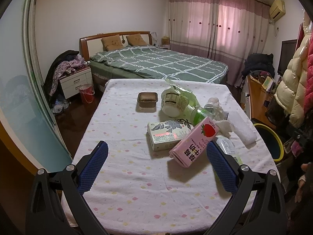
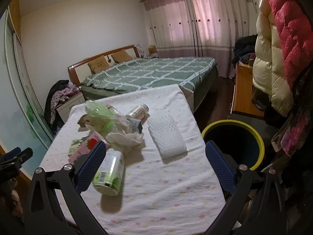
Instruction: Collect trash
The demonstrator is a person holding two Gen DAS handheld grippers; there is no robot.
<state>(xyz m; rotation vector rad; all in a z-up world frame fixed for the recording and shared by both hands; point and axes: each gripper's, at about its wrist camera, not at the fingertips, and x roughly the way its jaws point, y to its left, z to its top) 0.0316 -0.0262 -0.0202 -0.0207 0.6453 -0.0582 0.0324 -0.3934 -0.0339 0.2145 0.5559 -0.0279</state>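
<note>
1. Both tools are empty, jaws spread wide: the left gripper hovers over the near half of the tabletop, and the right gripper hovers over its right edge, close to the bin.
2. The trash lies in a loose heap toward the far right of the tabletop: a pink strawberry milk carton leaning on a flat tea carton, a tipped white cup, a small brown tray, crumpled tissue, a white foam sleeve and a green can lying on its side.
3. The step in hand seems to be the first pick. The can and the foam sleeve sit nearest the right gripper and the yellow-rimmed bin, so they are probably the easiest start.
4. Close across the can's round body, not its ends, since it may roll.
5. Take the pink carton by its narrow faces; lifting it may shift the tea carton beneath.
</note>
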